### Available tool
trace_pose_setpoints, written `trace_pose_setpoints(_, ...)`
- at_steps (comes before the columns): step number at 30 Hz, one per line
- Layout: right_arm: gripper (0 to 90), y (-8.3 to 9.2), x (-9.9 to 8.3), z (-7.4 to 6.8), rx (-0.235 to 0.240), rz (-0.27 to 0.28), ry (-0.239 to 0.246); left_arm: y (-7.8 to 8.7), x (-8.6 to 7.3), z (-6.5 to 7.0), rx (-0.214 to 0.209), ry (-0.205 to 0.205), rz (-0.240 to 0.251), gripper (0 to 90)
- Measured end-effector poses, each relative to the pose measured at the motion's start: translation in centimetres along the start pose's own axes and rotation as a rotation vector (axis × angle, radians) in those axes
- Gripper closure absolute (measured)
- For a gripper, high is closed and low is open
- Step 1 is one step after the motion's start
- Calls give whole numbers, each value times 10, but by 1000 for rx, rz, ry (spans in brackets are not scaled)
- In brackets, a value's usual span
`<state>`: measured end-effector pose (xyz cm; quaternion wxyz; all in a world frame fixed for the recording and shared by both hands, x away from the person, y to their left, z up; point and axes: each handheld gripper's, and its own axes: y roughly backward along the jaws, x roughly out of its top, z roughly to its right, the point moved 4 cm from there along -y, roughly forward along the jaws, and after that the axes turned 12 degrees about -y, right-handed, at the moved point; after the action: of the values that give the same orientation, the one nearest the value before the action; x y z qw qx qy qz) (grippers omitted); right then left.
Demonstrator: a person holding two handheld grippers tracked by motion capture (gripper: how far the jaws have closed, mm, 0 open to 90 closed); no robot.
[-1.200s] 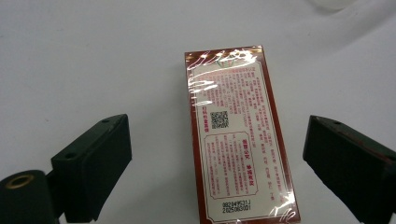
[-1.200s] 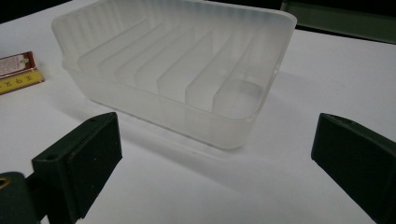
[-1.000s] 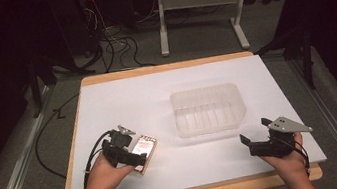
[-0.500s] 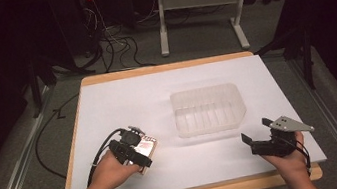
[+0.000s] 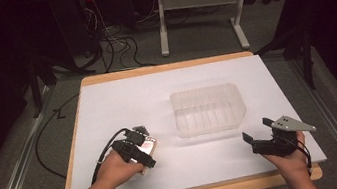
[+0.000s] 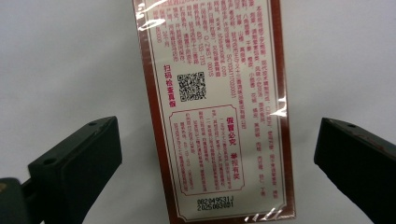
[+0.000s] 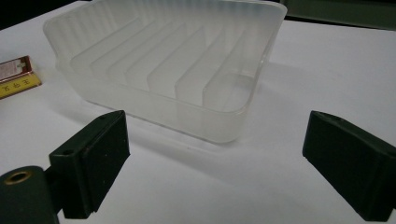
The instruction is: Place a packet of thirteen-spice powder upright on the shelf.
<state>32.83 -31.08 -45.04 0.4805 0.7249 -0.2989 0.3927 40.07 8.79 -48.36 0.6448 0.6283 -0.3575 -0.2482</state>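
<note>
A flat red-and-white printed box (image 5: 151, 145) wrapped in clear film lies on the white table sheet at the front left. My left gripper (image 5: 140, 151) points down over it. In the left gripper view the box (image 6: 210, 93) lies between the black jaws without touching either pad; the gripper (image 6: 217, 154) is open and its jaws have just been opening wider. My right gripper (image 5: 257, 131) rests at the front right, open, with nothing between its jaws, which have just closed a little. It (image 7: 215, 154) faces a clear ribbed plastic tray (image 7: 154, 105).
The clear tray (image 5: 211, 126) stands mid-table, right of the box, with nothing in it. In the right gripper view the box's end (image 7: 16, 74) shows left of the tray. The white sheet (image 5: 122, 101) covers a wooden tabletop; cables and desk legs lie beyond the far edge.
My left hand has moved a little to the right and down, so its gripper now stands over the box. The box, the tray and the right hand have stayed put.
</note>
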Motion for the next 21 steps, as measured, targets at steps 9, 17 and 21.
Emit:
trace_pose_setpoints(9,84,1,1,1,-3,4,-1,-6,-5,0,-39,23,-28,154)
trace_pose_setpoints(17,93,1,1,1,-7,0,-4,-2,-6,-1,-35,21,-8,305)
trace_pose_setpoints(21,98,1,0,1,-7,-1,-5,-1,-6,0,-27,19,-3,312)
